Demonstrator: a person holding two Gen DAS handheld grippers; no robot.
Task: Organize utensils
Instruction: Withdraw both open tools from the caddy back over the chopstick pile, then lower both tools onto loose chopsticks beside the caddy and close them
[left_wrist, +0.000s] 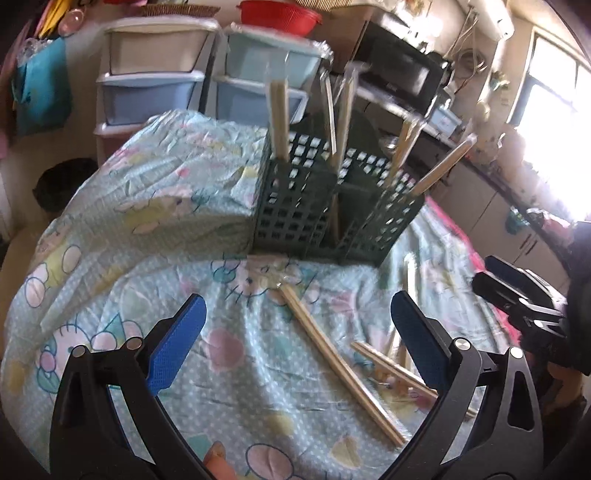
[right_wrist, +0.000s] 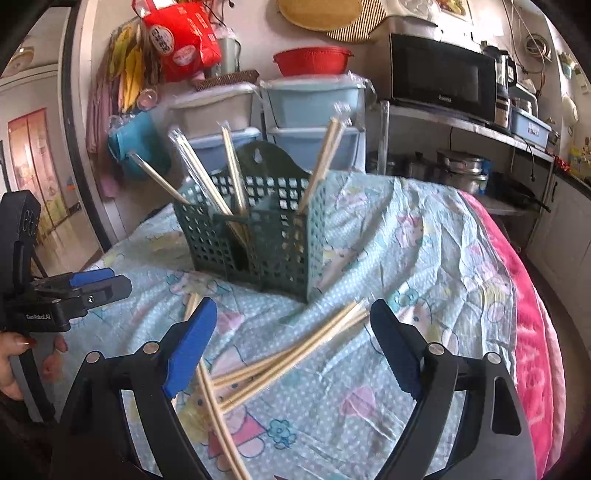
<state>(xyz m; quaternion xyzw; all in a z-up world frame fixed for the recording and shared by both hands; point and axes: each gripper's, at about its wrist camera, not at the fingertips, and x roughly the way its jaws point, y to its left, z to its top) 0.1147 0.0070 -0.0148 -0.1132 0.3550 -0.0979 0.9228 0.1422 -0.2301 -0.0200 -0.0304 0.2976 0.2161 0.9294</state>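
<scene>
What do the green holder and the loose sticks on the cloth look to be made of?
Dark green perforated caddy: seemingly moulded plastic, matte, with a uniform square grid. Pale loose chopsticks: likely bamboo or wood, unfinished tan; glinting clear sleeves suggest plastic wrappers.

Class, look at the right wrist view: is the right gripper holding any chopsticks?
No: the right gripper stands wide open above the loose chopsticks on the tablecloth, its pads pressing on nothing.

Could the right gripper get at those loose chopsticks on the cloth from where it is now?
Probably yes. The right gripper is open, and the loose chopsticks lie bare on the cloth just ahead of it, nothing covering them.
</scene>
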